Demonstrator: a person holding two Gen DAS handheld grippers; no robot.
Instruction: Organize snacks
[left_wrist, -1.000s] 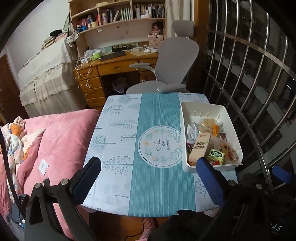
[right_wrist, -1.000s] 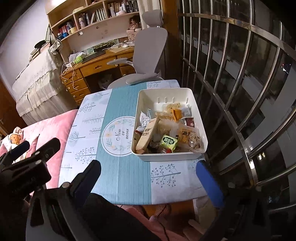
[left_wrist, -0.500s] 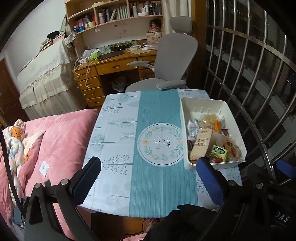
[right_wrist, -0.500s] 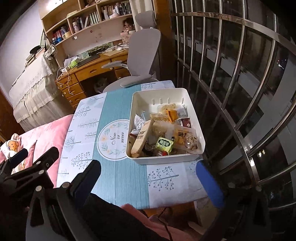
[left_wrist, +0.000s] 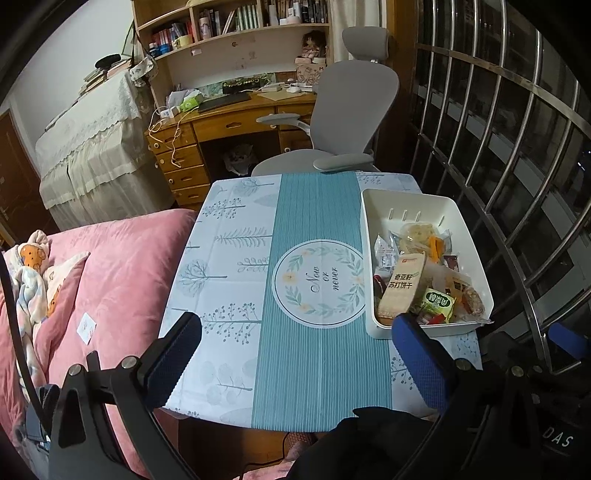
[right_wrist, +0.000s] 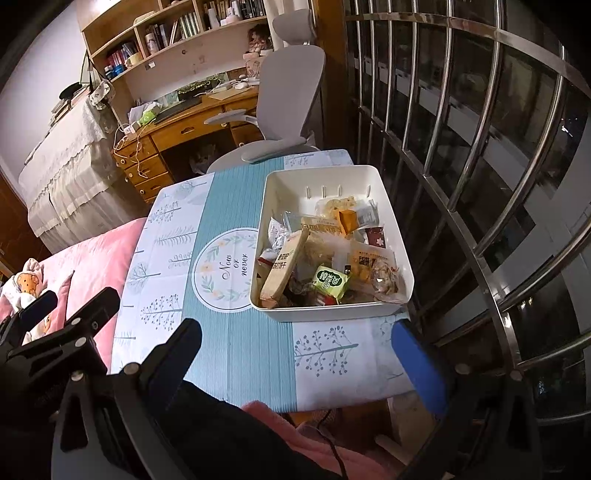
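A white plastic bin stands at the right side of the small table. It holds several wrapped snacks, among them a tan cracker box and a green packet. My left gripper is open and empty, above the table's near edge, left of the bin. My right gripper is open and empty, above the near edge in front of the bin. The left gripper also shows in the right wrist view.
A grey office chair stands behind the table, with a wooden desk and bookshelves beyond. A pink quilt lies left of the table. Curved steel window bars run close along the right.
Both grippers have drawn back and risen a little, so the table and bin look slightly farther off. Both stay open and empty. The bin and snacks have not moved.
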